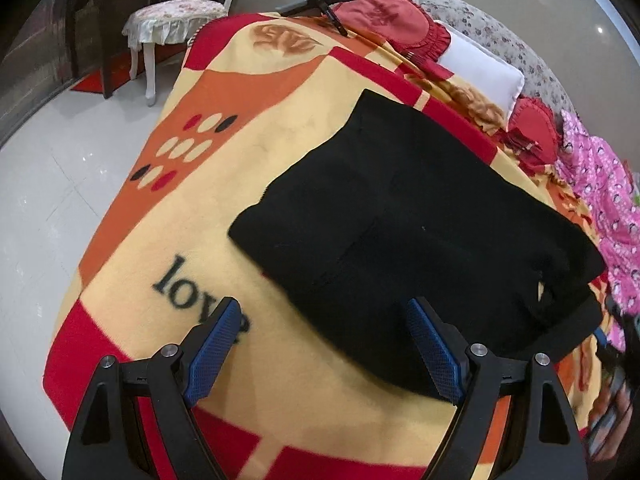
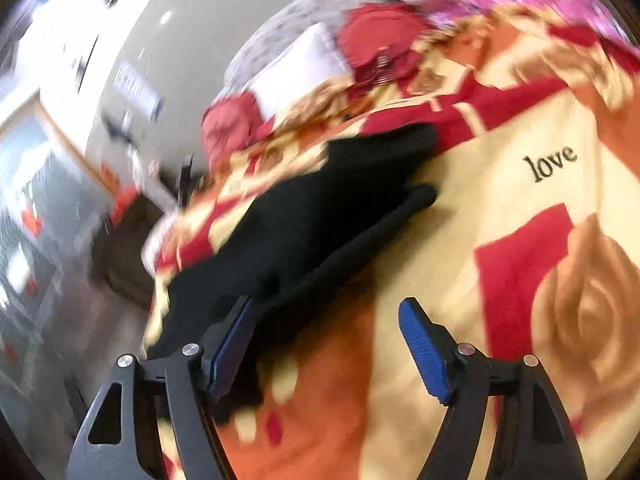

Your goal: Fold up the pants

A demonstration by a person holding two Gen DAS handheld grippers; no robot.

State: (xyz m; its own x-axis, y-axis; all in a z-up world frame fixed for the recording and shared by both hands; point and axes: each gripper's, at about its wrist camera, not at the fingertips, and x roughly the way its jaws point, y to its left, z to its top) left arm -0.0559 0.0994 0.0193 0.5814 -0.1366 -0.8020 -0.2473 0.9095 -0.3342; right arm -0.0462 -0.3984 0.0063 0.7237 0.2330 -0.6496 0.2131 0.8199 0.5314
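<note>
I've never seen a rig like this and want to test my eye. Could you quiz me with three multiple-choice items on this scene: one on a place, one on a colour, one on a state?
1. Where do the pants lie?
A. on the patterned blanket
B. on the floor
C. on the white chair

2. What colour are the pants?
A. pink
B. black
C. white

3. How does the left hand-held gripper stand?
A. shut on the pants
B. shut on the blanket
C. open, holding nothing

Answers:
1 A: the blanket shows around the cloth on the sides in view.
2 B: the cloth is a plain black against the red and yellow.
3 C: its blue pads stand wide apart, with nothing pressed between them.
</note>
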